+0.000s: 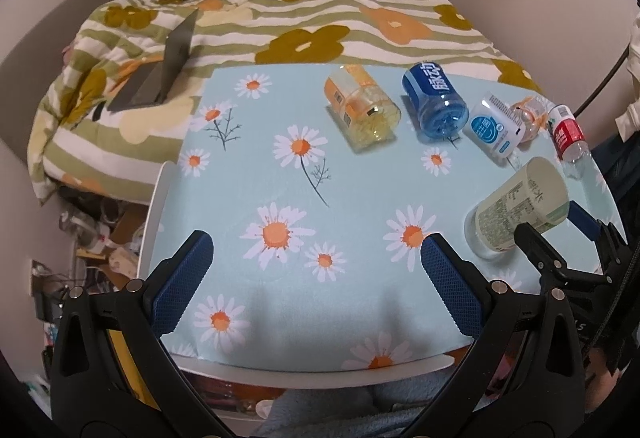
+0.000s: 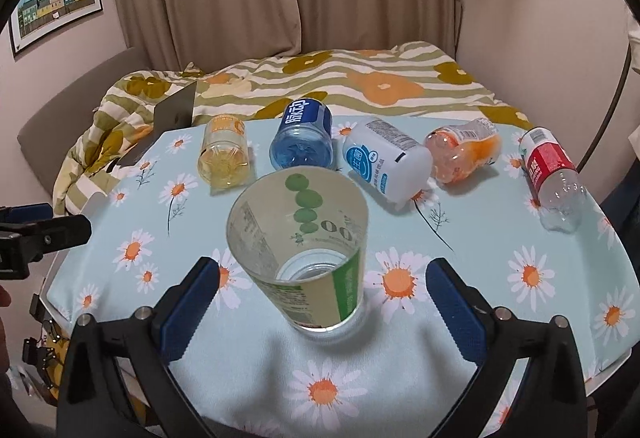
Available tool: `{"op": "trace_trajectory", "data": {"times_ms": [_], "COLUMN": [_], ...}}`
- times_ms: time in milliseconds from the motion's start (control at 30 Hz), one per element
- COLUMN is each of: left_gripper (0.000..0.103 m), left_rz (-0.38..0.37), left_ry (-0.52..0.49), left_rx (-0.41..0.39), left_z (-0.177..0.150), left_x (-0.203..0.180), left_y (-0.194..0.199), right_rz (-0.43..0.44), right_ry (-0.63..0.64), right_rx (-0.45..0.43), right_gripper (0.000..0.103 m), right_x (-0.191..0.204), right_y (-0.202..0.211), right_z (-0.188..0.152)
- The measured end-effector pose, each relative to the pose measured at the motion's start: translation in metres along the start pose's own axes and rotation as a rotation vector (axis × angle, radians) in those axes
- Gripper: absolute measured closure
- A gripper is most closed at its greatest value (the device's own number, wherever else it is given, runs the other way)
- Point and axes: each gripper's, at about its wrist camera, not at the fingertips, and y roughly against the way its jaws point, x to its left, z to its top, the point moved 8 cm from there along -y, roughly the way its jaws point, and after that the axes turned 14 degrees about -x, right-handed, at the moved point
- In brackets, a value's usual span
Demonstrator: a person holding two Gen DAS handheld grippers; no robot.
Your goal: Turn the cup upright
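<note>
The cup (image 2: 304, 250) sits just below centre in the right wrist view. It is a clear tumbler with a green-and-white printed label. Its narrow base rests on the daisy-print cloth (image 2: 400, 378) and its wide mouth faces up, so its inside bottom shows through the rim. In the left wrist view the same cup is at about 3 o'clock, near the table's right edge. It looks tilted there, probably from lens bend rather than a real lean.

The right gripper (image 2: 322, 266) has its jaws spread wide. One blue pad is at 8 o'clock of the cup and the other at 4 o'clock, both clear of the wall with cloth showing between. The left gripper (image 1: 316, 240) is also spread and holds nothing. It hangs over bare cloth well to the cup's 9 o'clock side.

Five bottles lie on their sides in an arc from 11 to 2 o'clock beyond the cup:
- yellow bottle (image 2: 224, 154)
- blue bottle (image 2: 304, 142)
- white bottle (image 2: 384, 158)
- orange bottle (image 2: 464, 154)
- red-labelled bottle (image 2: 552, 174)

A flowered quilt (image 2: 360, 78) and a laptop (image 2: 176, 110) lie past the table at 12 and 10 o'clock.

I judge that the flip itself is done and the step in hand is the release. The next move calls for the right gripper to back straight toward 6 o'clock with its pads kept apart. A light, tall cup would tip at a brush against its wall.
</note>
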Motion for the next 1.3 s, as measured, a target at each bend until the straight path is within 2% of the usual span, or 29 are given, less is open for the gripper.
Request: {"op": "trace_trajectory", "data": {"times_ms": [267,433,600,967,1300], "left_gripper": [0.0,0.0,0.0,0.0,0.0], "left_rz": [0.031,0.045,0.049,0.078,0.083], "left_ry": [0.025,0.036,0.029,0.026,0.015], "left_rx": [-0.008,-0.014,-0.002,0.031,0.018], "left_z": [0.018,0.031,0.034,0.009,0.009], "left_x": [-0.016,-0.037,-0.061,-0.076,-0.074], "left_y": [0.036,0.057,0.074,0.094,0.098], "right_rz": [0.005,-0.015,-0.034,-0.077,-0.085], "right_ry": [-0.008,-0.004,0.003,0.003,0.006], "right_rx": [0.065,0.089,0.128,0.199,0.196], "right_gripper": [0.0,0.0,0.0,0.0,0.0], "right_x": [-0.022,-0.045,-0.065,-0.09,-0.09], "right_y": [0.04,0.068,0.083,0.096,0.103], "right_z": [0.041,0.075,0.092,0.069,0.061]}}
